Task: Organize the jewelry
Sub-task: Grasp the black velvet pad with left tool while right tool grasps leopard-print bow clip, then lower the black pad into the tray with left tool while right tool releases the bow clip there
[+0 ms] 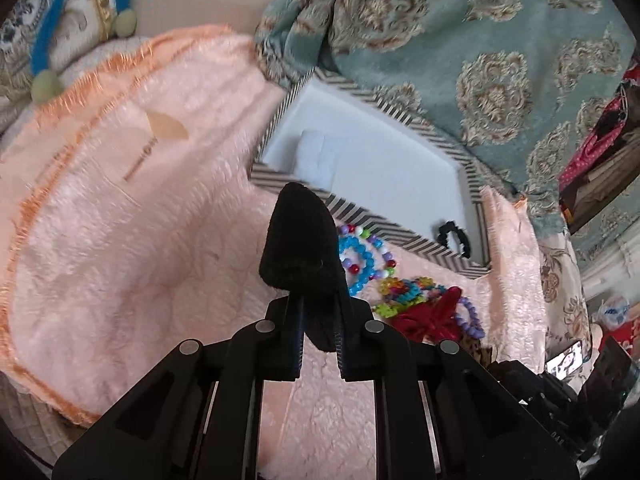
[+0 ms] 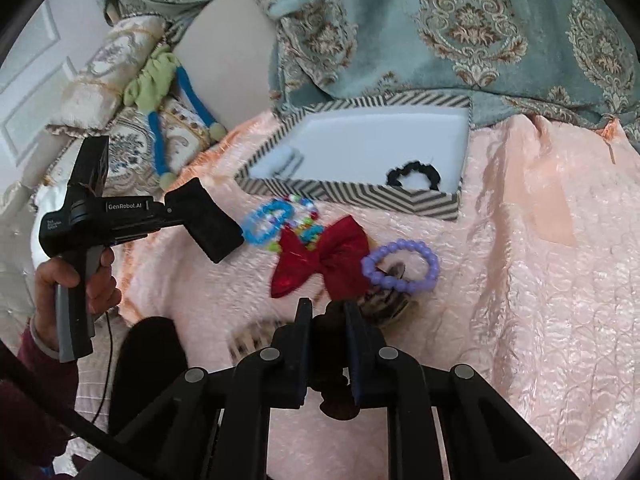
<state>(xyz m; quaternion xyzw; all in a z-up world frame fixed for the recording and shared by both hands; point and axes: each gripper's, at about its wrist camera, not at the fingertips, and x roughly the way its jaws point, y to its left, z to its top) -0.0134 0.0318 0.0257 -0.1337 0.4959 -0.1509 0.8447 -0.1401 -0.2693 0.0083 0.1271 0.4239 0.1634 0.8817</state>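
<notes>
A striped box (image 1: 360,216) (image 2: 360,196) with a white inside lies on the pink blanket; a black scrunchie (image 1: 454,238) (image 2: 414,174) lies in its near corner. In front of it lie a blue bead bracelet (image 1: 360,256) (image 2: 264,224), a multicolour bead bracelet (image 2: 304,210), a red bow (image 1: 432,316) (image 2: 320,260) and a purple bead bracelet (image 2: 400,266). My left gripper (image 1: 318,300) is shut on a black velvet piece (image 1: 300,240), also in the right wrist view (image 2: 208,220), held left of the bracelets. My right gripper (image 2: 328,312) is shut on a dark scrunchie (image 2: 332,384) just before the bow.
The pink blanket (image 2: 540,280) covers the bed. A teal patterned cover (image 1: 500,40) lies behind the box. Cushions and a blue-green cord (image 2: 160,112) are at the far left. A striped item (image 2: 384,304) lies under the purple bracelet.
</notes>
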